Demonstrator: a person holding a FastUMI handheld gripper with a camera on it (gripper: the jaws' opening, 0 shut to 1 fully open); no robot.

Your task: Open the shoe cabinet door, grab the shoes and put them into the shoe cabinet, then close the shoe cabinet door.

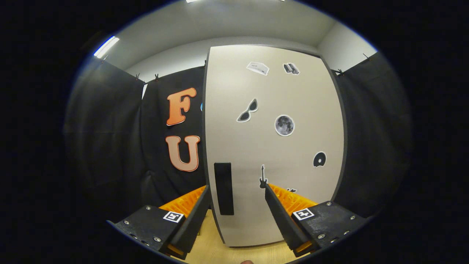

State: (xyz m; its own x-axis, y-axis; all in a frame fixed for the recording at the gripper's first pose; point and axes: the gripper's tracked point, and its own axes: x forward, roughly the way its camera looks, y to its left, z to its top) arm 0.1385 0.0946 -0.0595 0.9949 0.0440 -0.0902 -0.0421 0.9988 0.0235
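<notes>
Cabinet door (273, 146), one handle (224, 188) between spread tongs (236, 190).

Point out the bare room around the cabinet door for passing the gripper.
Free: the bare wooden surface below the door, between the open fingers of the gripper. Crowded: the dark handle sits between the fingertips, close to the door's left edge by the black cloth.

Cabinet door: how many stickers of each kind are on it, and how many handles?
Door, jaws open around its handle:
Sunglasses sticker: 1
Moon sticker: 1
Guitar sticker: 1
Other small stickers: 4
Handle: 1
Total: 8
</notes>
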